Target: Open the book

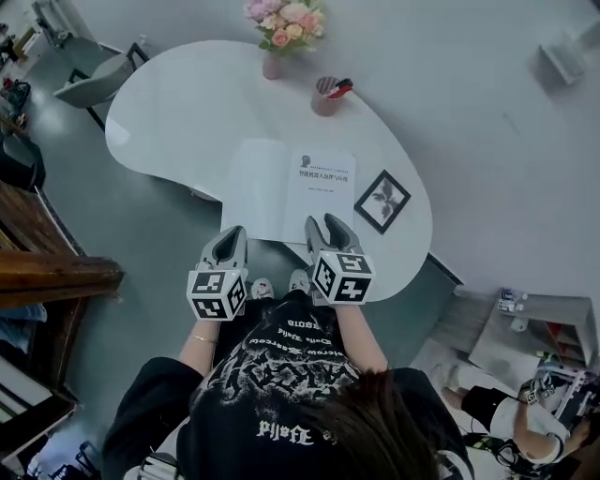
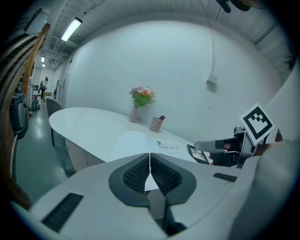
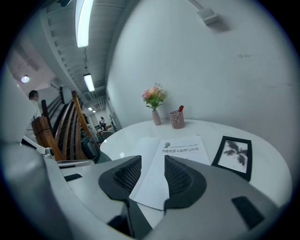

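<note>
The book (image 1: 289, 187) lies open and flat on the white table (image 1: 178, 112), with a blank left page and a printed title page on the right; it also shows in the left gripper view (image 2: 150, 140) and the right gripper view (image 3: 180, 151). My right gripper (image 1: 328, 228) hovers at the book's near edge, open, with nothing between its jaws (image 3: 152, 165). My left gripper (image 1: 231, 240) hangs off the table's near-left edge, just short of the book's near-left corner, shut and empty (image 2: 150, 158).
A framed leaf picture (image 1: 382, 200) lies right of the book. A pen cup (image 1: 326, 96) and a vase of flowers (image 1: 281, 28) stand at the far side. A grey chair (image 1: 94, 75) is at the far left, wooden furniture (image 1: 47, 272) to my left.
</note>
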